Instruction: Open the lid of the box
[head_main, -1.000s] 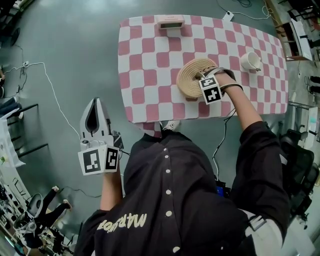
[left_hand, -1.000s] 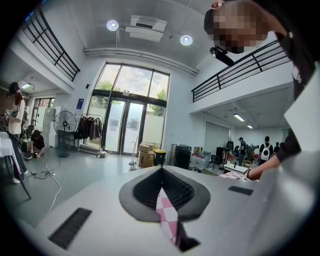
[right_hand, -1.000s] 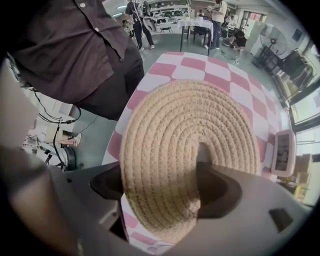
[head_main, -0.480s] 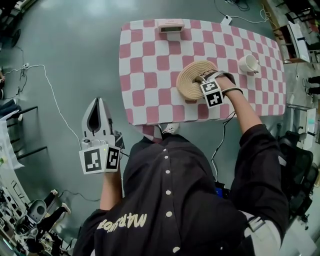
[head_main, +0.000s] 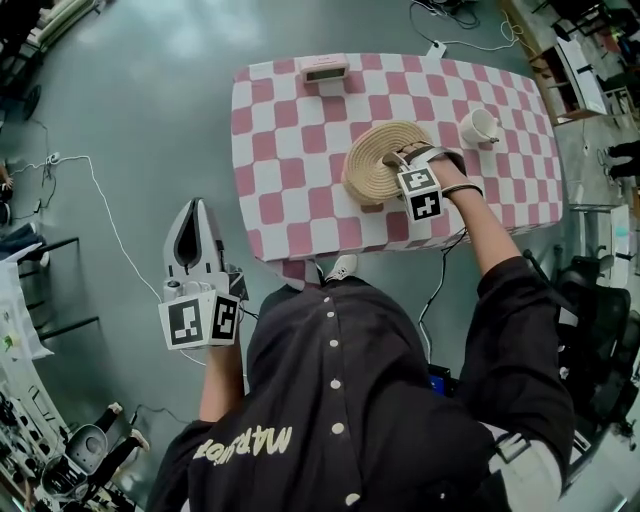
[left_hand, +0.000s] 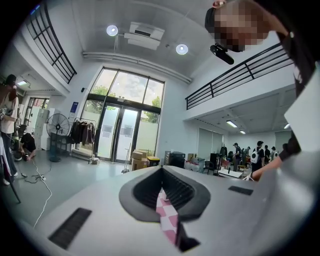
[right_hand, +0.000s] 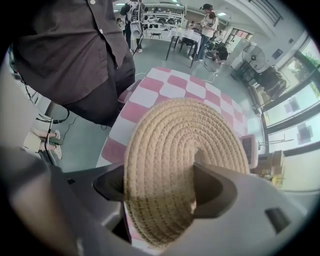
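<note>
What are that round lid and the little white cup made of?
The lid looks like coiled tan rope or straw with a matte finish: spiral braided rows show. The cup looks like ceramic, plain white and smooth, though plastic is possible.

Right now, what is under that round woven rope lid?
Around the round woven rope lid only the pink-and-white checked tablecloth shows. The box below and its contents are covered by it.

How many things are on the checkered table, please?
3: woven lid in the middle, white cup right of it, pink gadget at far edge; the lid may hide more.
</note>
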